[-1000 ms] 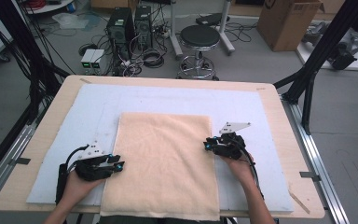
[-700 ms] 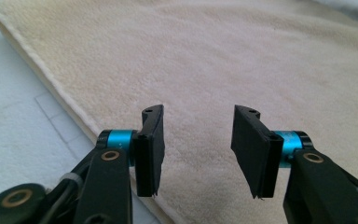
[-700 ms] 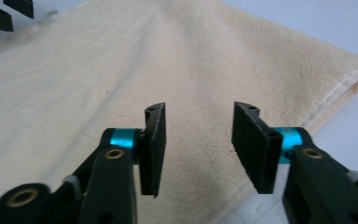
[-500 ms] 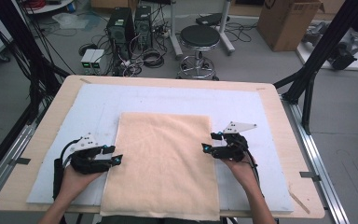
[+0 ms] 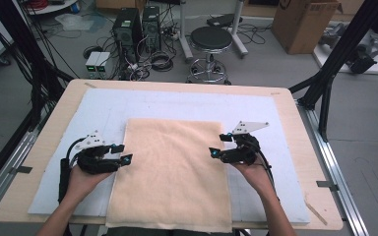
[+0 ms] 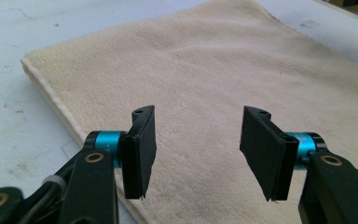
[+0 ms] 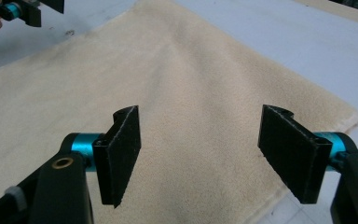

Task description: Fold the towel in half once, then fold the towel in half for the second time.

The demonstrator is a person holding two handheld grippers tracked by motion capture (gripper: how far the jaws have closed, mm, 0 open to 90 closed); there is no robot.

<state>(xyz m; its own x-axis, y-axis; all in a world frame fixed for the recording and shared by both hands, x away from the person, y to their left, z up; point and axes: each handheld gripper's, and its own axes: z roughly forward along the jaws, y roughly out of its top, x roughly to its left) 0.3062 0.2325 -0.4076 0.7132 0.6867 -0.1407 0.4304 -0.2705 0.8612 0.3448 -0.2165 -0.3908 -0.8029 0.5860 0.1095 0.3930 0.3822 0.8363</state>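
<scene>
Now the folded beige towel (image 5: 172,172) lies flat between both grippers: left gripper (image 5: 124,153) at nine o'clock, right gripper (image 5: 219,145) at three, each having just opened wide and gripping nothing.

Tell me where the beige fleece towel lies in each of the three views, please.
High view: the beige fleece towel lies mid-table on the white mat, between both grippers.
Left gripper view: it fills the middle, behind the open jaws.
Right gripper view: it spreads behind the open jaws.
Shared landmark: the white mat.
</scene>
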